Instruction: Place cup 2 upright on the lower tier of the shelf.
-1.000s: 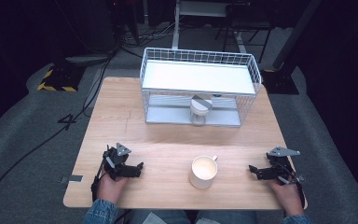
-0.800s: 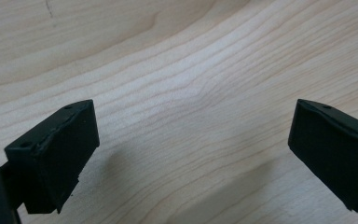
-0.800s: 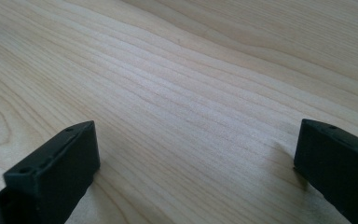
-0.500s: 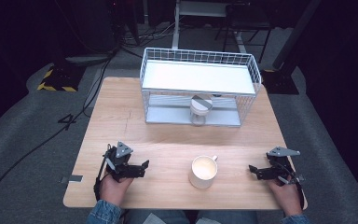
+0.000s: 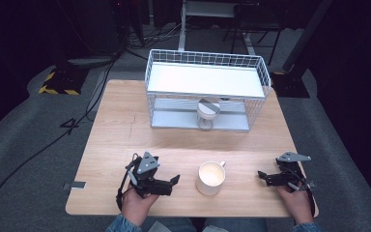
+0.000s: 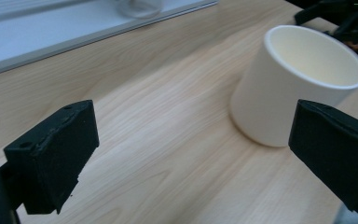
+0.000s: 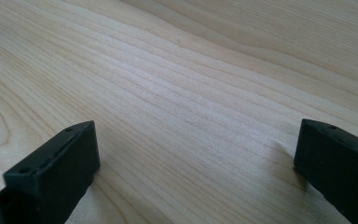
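— Swung toward the cup (image 5: 211,177) since the earlier high-view pictures: the left gripper (image 5: 173,182), which is now seen with its jaws turned to the right along the table's (image 5: 125,121) front edge. What is to be made of that?

— An approach is judged to be under way. The cup itself is seen unmoved, upright near the middle of the front edge, and nothing is yet gripped.

— How are the left jaws set?

— Spread wide, with bare wood between them in the left gripper view. The cup (image 6: 298,88) is placed ahead of the gap and off to its right side, partly overlapped by the jaw on that side; whether it is touched there cannot be told. In the high view a narrow strip of table is seen between jaw tips and cup wall, so they are taken to be just apart.

— And further right?

— The right gripper (image 5: 266,177) is held at the front right corner, unchanged from the earlier pictures, well apart from the cup. Its jaws are likewise parted, and only wood grain is framed between them in the right gripper view.

— Anything behind?

— A wire rack (image 5: 207,72) is stood toward the back edge, with a second, glassy cup (image 5: 207,112) on its lower shelf.
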Available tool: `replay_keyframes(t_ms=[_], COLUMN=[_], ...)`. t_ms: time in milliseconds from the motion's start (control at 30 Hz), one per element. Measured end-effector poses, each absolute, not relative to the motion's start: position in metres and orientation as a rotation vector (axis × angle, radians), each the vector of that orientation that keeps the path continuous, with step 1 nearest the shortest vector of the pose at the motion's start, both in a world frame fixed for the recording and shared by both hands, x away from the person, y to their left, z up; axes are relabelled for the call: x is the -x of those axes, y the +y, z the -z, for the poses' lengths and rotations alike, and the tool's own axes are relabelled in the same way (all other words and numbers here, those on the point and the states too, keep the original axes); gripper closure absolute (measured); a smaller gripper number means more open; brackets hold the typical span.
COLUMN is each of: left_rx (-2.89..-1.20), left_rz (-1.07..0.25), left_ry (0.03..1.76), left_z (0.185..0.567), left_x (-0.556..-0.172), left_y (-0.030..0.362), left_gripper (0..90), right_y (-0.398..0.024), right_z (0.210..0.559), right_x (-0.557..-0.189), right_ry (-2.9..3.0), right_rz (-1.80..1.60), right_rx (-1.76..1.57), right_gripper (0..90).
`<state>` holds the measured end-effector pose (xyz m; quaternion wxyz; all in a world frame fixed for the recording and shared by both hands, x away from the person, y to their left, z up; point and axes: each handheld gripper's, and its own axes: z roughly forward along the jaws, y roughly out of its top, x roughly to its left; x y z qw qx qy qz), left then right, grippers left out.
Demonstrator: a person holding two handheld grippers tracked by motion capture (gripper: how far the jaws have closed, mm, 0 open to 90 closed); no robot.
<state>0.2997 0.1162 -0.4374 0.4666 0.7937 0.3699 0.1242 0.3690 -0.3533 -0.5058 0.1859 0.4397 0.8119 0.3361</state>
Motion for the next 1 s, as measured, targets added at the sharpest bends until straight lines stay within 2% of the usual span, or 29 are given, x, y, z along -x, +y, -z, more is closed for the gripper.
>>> replay_keyframes(t_ms=[400, 600, 767, 1000], left_rx=[-1.942, -1.921, -1.929, -1.975], left_rz=[-0.194, -0.232, -0.196, -0.215], left_ry=[0.794, 0.759, 0.739, 0.717], left_z=[0.44, 0.443, 0.449, 0.458], left_x=[-0.301, -0.303, -0.308, -0.312], left_y=[0.073, 0.057, 0.041, 0.021], left_gripper=[0.9, 0.0, 0.0, 0.0], right_y=[-0.353, -0.353, -0.353, -0.353], right_z=[0.506, 0.506, 0.506, 0.506], right_x=[-0.369, -0.369, -0.369, -0.369], right_ry=[2.287, 2.287, 2.287, 2.287], right_rz=[-0.947, -0.947, -0.947, -0.947], right_rx=[-1.238, -1.238, -1.238, -1.239], right_gripper=[0.0, 0.0, 0.0, 0.0])
